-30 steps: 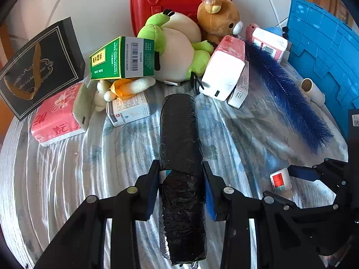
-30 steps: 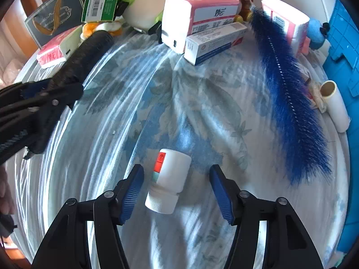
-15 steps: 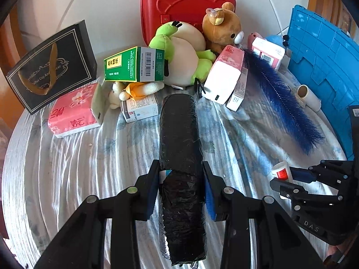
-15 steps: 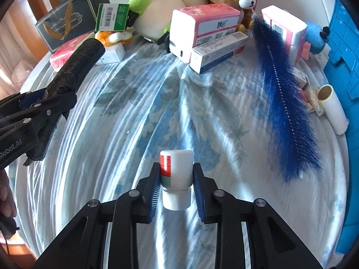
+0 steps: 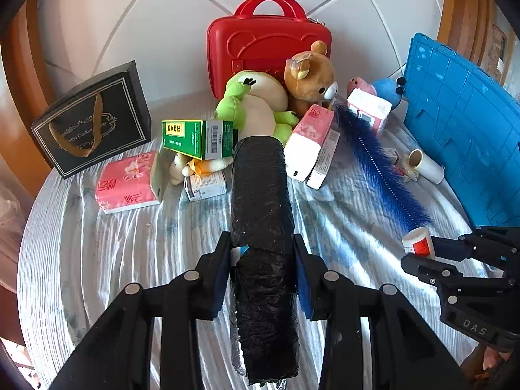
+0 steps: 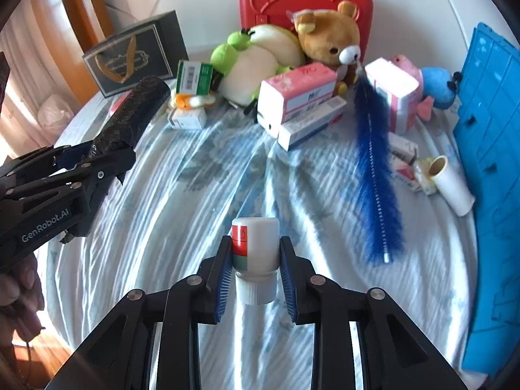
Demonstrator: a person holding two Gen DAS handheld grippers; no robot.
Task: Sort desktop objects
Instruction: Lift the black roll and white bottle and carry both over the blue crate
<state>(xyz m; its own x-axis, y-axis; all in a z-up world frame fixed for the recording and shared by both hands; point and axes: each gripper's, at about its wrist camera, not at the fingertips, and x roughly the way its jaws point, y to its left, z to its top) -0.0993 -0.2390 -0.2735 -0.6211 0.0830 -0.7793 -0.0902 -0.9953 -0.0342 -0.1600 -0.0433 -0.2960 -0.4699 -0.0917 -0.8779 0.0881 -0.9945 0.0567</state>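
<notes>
My left gripper [image 5: 262,256] is shut on a long black roll [image 5: 261,214] and holds it above the cloth-covered table [image 5: 97,260]. The roll also shows in the right wrist view [image 6: 133,120], at the left. My right gripper [image 6: 255,260] is shut on a small white bottle [image 6: 255,243] with a red and green label, lifted off the table. The bottle also shows in the left wrist view [image 5: 417,243], at the right, between the right gripper's fingers.
At the back lie a red case [image 5: 269,45], plush toys [image 5: 260,104], tissue packs [image 5: 126,182], a green box [image 5: 198,139], medicine boxes [image 5: 204,185] and a black gift bag [image 5: 94,120]. A blue brush [image 6: 373,162], a white tube [image 6: 451,182] and a blue crate [image 6: 490,162] are at the right.
My right gripper closed on the white bottle and lifted it off the table. Both grippers rose and drew back from the pile; the left kept hold of the black roll.
</notes>
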